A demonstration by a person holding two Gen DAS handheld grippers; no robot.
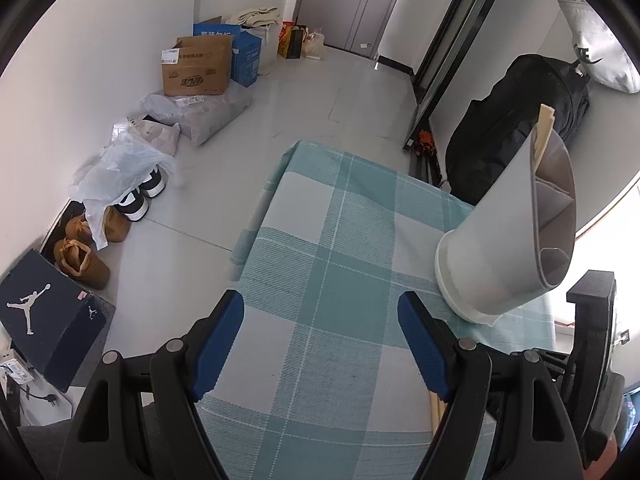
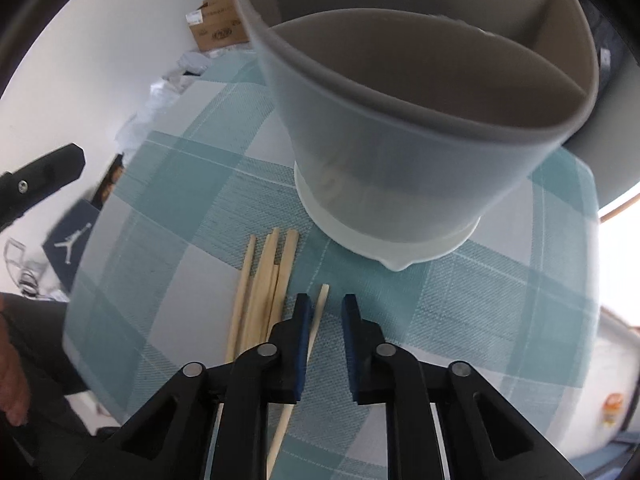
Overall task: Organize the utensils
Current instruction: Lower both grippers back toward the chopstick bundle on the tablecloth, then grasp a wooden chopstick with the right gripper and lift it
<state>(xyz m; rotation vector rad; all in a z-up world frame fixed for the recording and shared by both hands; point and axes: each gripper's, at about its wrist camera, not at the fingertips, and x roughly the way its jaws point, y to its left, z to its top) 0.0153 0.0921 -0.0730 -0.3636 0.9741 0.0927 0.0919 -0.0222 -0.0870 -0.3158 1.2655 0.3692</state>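
Note:
A grey utensil holder [image 2: 400, 152] with inner dividers stands on the teal checked tablecloth [image 2: 500, 300]. In the left wrist view the holder [image 1: 500, 240] has pale chopsticks [image 1: 544, 128] sticking out of its far compartment. Several loose wooden chopsticks [image 2: 264, 292] lie bundled in front of it. A single chopstick [image 2: 318, 320] lies apart from them. My right gripper [image 2: 327, 300] points steeply down with its jaws close together. The single chopstick's end sits in the narrow gap by the left pad, and the right pad is clear of it. My left gripper [image 1: 320, 308] hangs open over bare cloth, holding nothing.
The table's far edge [image 1: 280, 160] drops to a grey floor. Along the left wall stand cardboard boxes [image 1: 200, 68], plastic bags, shoes [image 1: 140, 200] and a dark shoebox [image 1: 44, 312]. A black bag [image 1: 520, 120] sits behind the holder. A hand and dark sleeve [image 2: 16, 360] show at the left.

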